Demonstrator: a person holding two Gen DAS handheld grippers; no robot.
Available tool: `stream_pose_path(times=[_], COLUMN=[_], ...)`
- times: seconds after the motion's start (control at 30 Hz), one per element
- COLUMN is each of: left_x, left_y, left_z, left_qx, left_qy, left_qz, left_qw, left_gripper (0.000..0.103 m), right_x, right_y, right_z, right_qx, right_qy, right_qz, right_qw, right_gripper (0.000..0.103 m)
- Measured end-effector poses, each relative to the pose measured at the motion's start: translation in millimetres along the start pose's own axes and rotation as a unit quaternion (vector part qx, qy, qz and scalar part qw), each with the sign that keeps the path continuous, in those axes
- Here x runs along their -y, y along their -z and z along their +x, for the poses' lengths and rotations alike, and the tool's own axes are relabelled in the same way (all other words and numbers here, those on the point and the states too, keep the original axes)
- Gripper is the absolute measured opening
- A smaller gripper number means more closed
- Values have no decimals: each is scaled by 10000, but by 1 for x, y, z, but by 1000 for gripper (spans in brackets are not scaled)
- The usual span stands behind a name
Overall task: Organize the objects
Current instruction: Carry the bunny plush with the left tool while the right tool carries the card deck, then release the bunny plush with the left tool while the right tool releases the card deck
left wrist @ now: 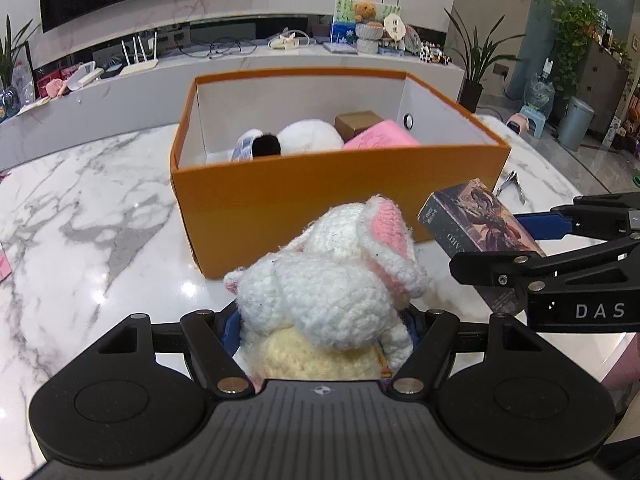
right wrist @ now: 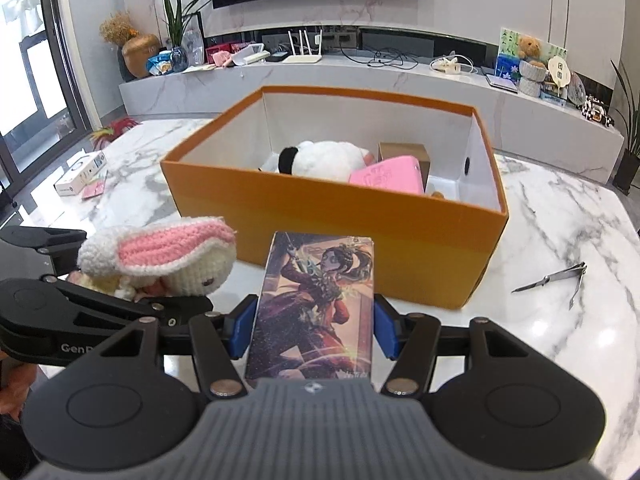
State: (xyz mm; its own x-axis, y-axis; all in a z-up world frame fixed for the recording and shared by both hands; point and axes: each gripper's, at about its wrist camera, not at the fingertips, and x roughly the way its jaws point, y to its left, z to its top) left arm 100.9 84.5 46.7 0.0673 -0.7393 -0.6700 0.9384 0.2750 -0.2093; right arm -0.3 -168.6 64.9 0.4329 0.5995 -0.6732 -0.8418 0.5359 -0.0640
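Note:
An open orange box [left wrist: 320,196] [right wrist: 360,224] stands on the marble table just ahead of both grippers. Inside lie a white and black plush [left wrist: 304,138] [right wrist: 320,158], a pink item [left wrist: 380,138] [right wrist: 386,176] and a small brown carton [left wrist: 356,122] [right wrist: 404,154]. My left gripper [left wrist: 324,328] is shut on a white crocheted bunny [left wrist: 328,280] with pink ears, also seen in the right wrist view [right wrist: 168,256]. My right gripper [right wrist: 314,328] is shut on an illustrated card box [right wrist: 316,304], which shows at the right of the left wrist view [left wrist: 476,224].
A nail clipper [right wrist: 560,278] [left wrist: 514,186] lies on the table right of the orange box. A small white box [right wrist: 80,174] and a pink card [right wrist: 94,190] lie at the far left. A long marble TV bench [right wrist: 360,76] with clutter runs behind the table.

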Motion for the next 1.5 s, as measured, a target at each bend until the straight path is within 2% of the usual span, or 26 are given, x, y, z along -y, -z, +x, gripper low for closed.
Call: stream_pose_path(times=[0.23, 0.5, 0.77, 1.03, 1.27, 1.5], left_x=[4, -2, -10, -23, -31, -37], left_y=[-12, -50, -87, -114, -112, -110], left_z=[-15, -28, -15, 27, 71, 98], left_qx=[300, 866, 1069, 1080, 715, 505], left_qy=[-93, 4, -185, -309, -363, -515], left_qz=[28, -383, -359, -396, -404, -449], left_qw=[9995, 9955, 9935, 9929, 9960, 9964], left_gripper=[83, 83, 83, 83, 83, 83], right_x=[3, 12, 25, 42, 51, 54], right_y=[-11, -42, -78, -109, -105, -100], right_z=[-23, -40, -36, 9, 68, 105], right_qx=[333, 775, 1046, 1061, 626, 328], right_qy=[-16, 2, -13, 133, 147, 229], right_qz=[-8, 235, 468, 602, 735, 687], right_qw=[9994, 9967, 9934, 9924, 9952, 9968], right_gripper=[61, 61, 62, 62, 62, 61])
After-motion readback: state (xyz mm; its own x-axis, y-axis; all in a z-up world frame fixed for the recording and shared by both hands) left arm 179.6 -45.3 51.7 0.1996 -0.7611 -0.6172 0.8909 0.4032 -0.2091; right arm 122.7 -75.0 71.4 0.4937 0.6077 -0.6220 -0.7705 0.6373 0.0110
